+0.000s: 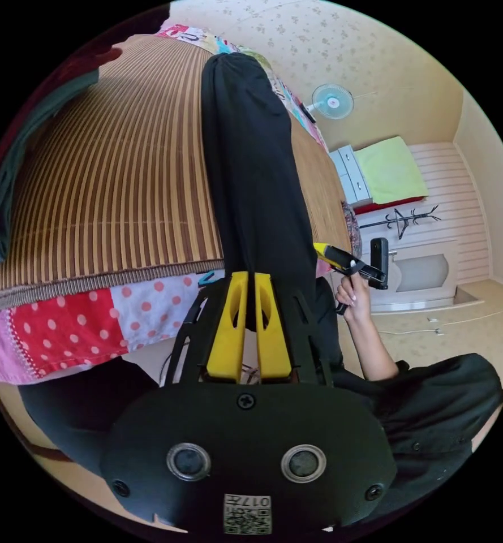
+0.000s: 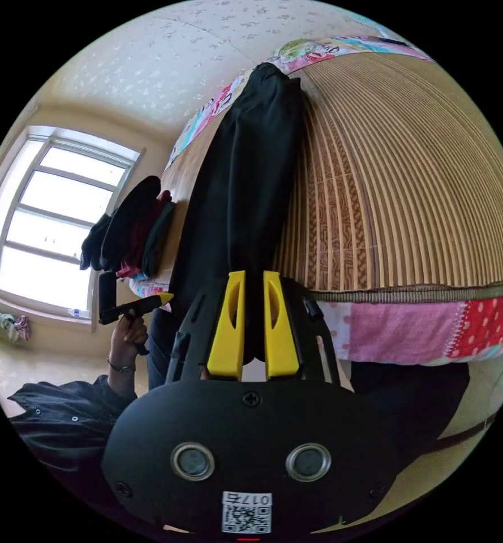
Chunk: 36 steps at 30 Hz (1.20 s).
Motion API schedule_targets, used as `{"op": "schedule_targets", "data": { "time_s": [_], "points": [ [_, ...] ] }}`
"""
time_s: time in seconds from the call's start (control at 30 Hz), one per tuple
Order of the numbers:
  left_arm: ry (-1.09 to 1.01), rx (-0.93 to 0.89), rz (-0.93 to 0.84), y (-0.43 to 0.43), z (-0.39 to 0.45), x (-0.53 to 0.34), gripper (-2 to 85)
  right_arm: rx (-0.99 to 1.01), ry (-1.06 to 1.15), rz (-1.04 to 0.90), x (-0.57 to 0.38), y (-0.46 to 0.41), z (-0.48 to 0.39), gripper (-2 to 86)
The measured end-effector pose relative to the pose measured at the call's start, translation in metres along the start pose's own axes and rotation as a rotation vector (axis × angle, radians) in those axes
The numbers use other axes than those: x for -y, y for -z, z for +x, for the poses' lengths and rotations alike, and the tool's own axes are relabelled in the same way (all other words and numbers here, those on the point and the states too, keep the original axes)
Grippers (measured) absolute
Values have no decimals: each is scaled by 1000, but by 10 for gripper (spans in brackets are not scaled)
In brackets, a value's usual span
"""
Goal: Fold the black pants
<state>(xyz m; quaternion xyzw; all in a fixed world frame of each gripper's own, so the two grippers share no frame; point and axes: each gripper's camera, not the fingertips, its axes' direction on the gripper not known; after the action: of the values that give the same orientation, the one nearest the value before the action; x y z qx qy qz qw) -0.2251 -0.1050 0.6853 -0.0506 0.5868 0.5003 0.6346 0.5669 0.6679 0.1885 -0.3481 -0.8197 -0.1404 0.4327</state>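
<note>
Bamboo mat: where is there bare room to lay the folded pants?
The striped bamboo mat lies bare on one side of the black pants, out to the patchwork quilt edge. The other side is narrower and crowded by piled clothes.

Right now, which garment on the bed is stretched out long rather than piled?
The black pants, laid lengthwise on the striped mat; the other dark clothes sit heaped near the window.

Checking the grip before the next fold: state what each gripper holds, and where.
Both hold the black pants. The left gripper and right gripper each pinch the near end, at the bed's edge; waist or hem cannot be told.
</note>
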Motion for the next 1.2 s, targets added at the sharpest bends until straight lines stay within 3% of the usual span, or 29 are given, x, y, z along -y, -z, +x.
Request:
{"op": "schedule_targets", "data": {
  "time_s": [0.07, 0.13, 0.2, 0.3, 0.47, 0.57, 0.7, 0.8, 0.93, 1.03, 1.1, 1.2],
  "points": [
    [-25, -113, 17, 10, 0, 2, -5, -72, 23, 10, -3, 10, -7, 24],
    [-21, -419, 65, 28, -13, -1, -6, -47, 80, 19, -4, 22, -15, 17],
    [-58, -477, 106, 46, -16, -9, -6, -31, 119, 63, -10, 40, -23, 13],
    [-119, -353, 110, 52, -9, -31, -6, 32, 120, 92, -20, 58, -23, 11],
    [40, -253, 83, 3, -23, -62, -6, -133, 13, -72, -30, 10, 13, 16],
    [69, -234, 111, -1, -28, -72, -6, -205, -14, -26, -28, 12, 17, 28],
    [11, -172, 95, 1, -15, -72, -6, -194, 80, 78, 9, 21, -8, 59],
    [-7, -145, 82, -1, -9, -72, -6, -115, 205, -13, 74, -12, -42, 80],
    [14, -216, 87, -4, -16, -76, -7, -179, 361, -142, 150, -99, -95, 123],
    [-39, -450, 224, 10, -18, -92, -9, -224, 365, -225, 172, -160, -108, 72],
    [-86, -522, 248, 15, -16, -102, -9, -309, 299, -161, 168, -176, -101, 46],
    [9, -91, 89, 1, -12, -108, -9, -194, 285, -10, 146, -165, -83, 36]
  ]
}}
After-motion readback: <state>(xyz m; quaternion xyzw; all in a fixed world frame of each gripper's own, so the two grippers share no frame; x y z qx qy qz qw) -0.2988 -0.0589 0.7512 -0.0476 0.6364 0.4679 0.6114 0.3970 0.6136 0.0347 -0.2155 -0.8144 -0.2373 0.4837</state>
